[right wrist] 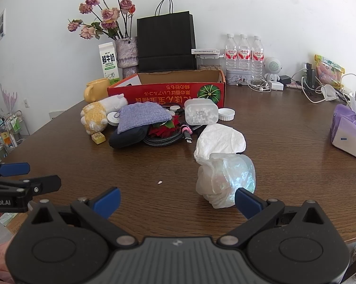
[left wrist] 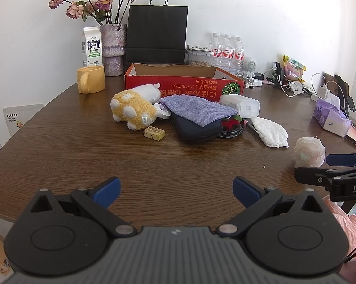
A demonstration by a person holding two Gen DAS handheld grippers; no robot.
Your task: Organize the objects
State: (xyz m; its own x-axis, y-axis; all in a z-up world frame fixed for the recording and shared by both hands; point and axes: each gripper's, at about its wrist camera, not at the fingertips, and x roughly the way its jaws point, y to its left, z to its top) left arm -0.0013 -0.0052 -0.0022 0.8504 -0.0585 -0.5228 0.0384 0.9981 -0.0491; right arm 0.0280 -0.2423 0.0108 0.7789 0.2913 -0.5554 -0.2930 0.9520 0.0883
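Clearly the crumpled plastic bag (right wrist: 226,179) lies just ahead of the right gripper (right wrist: 178,200), touching its right fingertip; both it and the left gripper (left wrist: 176,191) gape empty.

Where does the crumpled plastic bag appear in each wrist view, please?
Left wrist: the crumpled plastic bag sits at the far right edge, beside the right gripper.
Right wrist: right of centre, just ahead of that gripper's right finger.
Shared landmark: the red cardboard box behind the clutter, at centre in both views.
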